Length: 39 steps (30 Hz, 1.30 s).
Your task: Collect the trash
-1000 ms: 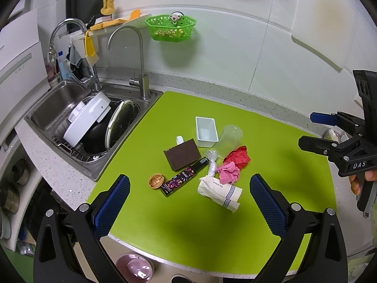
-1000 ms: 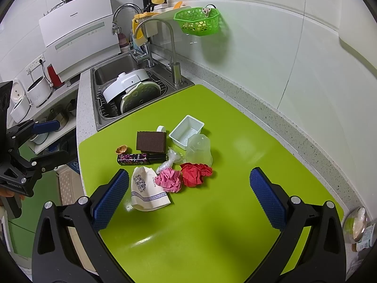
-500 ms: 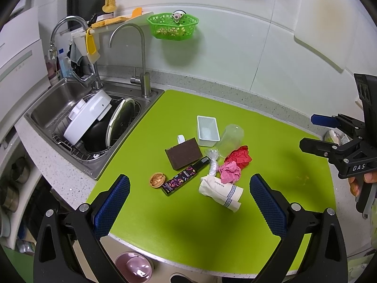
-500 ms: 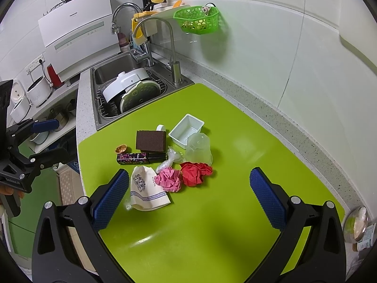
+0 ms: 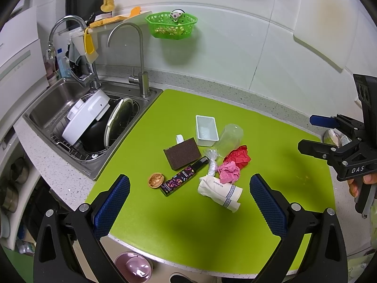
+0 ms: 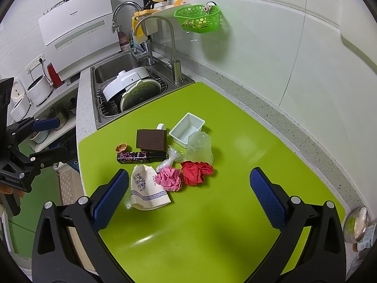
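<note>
At the far left a steel sink (image 5: 42, 108) holds a white cooker lid (image 5: 86, 118) and a round pot lid (image 5: 117, 122) leaning in a wire rack, with a tall faucet (image 5: 141, 54) at its right rim and a green basket (image 5: 171, 25) on the wall behind. Right of the sink a green mat (image 5: 271, 127) covers the worktop, and the trash lies in a loose cluster near its middle. Leftmost is a walnut shell (image 5: 155, 180), just beside a dark printed box (image 5: 183, 176) that lies slanted. Behind the box sits a brown scouring pad (image 5: 182, 153) with a small white cap (image 5: 179, 138) at its far edge. Next come a white plastic tray (image 5: 206, 131) and a clear plastic cup (image 5: 229, 137) on its side, touching the tray. In front of them lie a knotted clear bag (image 5: 211, 162), a crumpled pink paper (image 5: 229, 172) and a crumpled red paper (image 5: 238, 156), the two papers touching. A crushed paper cup (image 5: 220, 192) lies nearest the front edge.

The left gripper (image 5: 189, 206) hovers over the mat's front edge, its blue pads spread wide with nothing between them. The right gripper (image 6: 188, 200) hangs above the mat's right part, likewise wide apart and empty; in the left wrist view it shows at the far right (image 5: 329, 139), held in a hand (image 5: 360, 185).
</note>
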Each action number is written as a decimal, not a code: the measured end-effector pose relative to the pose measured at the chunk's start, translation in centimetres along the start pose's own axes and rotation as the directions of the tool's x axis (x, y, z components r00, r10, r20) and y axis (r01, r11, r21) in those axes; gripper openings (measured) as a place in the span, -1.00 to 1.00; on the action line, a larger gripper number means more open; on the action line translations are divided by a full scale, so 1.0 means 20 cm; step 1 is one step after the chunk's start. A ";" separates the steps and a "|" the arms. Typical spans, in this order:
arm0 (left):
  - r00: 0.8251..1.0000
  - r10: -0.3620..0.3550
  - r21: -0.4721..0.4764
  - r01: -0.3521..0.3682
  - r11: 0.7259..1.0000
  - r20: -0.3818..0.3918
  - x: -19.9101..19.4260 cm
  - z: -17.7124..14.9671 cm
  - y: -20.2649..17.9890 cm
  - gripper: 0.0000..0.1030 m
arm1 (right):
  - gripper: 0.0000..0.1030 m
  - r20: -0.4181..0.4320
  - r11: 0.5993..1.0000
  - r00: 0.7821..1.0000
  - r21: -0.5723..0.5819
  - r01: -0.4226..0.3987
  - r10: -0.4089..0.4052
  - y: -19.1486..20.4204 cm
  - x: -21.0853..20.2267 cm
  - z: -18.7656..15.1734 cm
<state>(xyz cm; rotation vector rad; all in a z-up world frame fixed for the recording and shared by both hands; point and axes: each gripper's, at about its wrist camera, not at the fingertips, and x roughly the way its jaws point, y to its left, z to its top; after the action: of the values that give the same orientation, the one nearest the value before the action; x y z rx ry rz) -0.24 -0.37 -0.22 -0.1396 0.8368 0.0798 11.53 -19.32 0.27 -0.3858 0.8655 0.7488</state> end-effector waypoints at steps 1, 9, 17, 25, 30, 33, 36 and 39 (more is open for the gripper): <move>1.000 0.001 0.000 -0.001 1.000 0.000 0.00 0.00 0.00 0.89 | 0.95 0.000 1.000 1.000 0.001 0.000 0.000 0.00 0.00 0.00; 1.000 0.000 -0.002 0.000 1.000 0.000 0.00 0.00 0.00 0.89 | 0.95 -0.006 1.000 1.000 0.002 0.000 0.000 0.00 0.01 -0.01; 1.000 -0.001 0.001 0.001 1.000 -0.003 0.01 -0.01 -0.01 0.89 | 0.95 -0.007 1.000 1.000 0.002 0.000 0.000 0.00 0.02 -0.02; 1.000 -0.004 0.002 0.004 1.000 -0.007 0.03 -0.01 -0.02 0.89 | 0.95 -0.017 1.000 1.000 -0.002 0.003 -0.003 -0.01 0.04 -0.02; 1.000 -0.007 -0.001 0.007 1.000 -0.010 0.03 0.00 -0.02 0.89 | 0.95 -0.033 1.000 0.999 -0.010 0.006 -0.007 -0.02 0.07 0.01; 1.000 -0.007 -0.002 0.007 1.000 -0.012 0.04 0.00 -0.02 0.89 | 0.95 -0.043 1.000 0.999 -0.016 0.009 -0.009 -0.03 0.10 0.03; 1.000 -0.007 -0.004 0.007 1.000 -0.016 0.05 0.00 -0.01 0.89 | 0.95 -0.052 1.000 0.999 -0.021 0.007 -0.008 -0.04 0.16 0.05; 1.000 -0.007 -0.008 0.007 1.000 -0.018 0.06 0.00 -0.01 0.89 | 0.95 -0.068 1.000 0.998 -0.016 -0.003 0.002 -0.07 0.24 0.09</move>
<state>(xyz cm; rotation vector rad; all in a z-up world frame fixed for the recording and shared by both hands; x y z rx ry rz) 0.65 -0.58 -1.13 -0.1505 0.8545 0.0756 15.52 -17.22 -2.40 -0.4268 0.9245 0.7492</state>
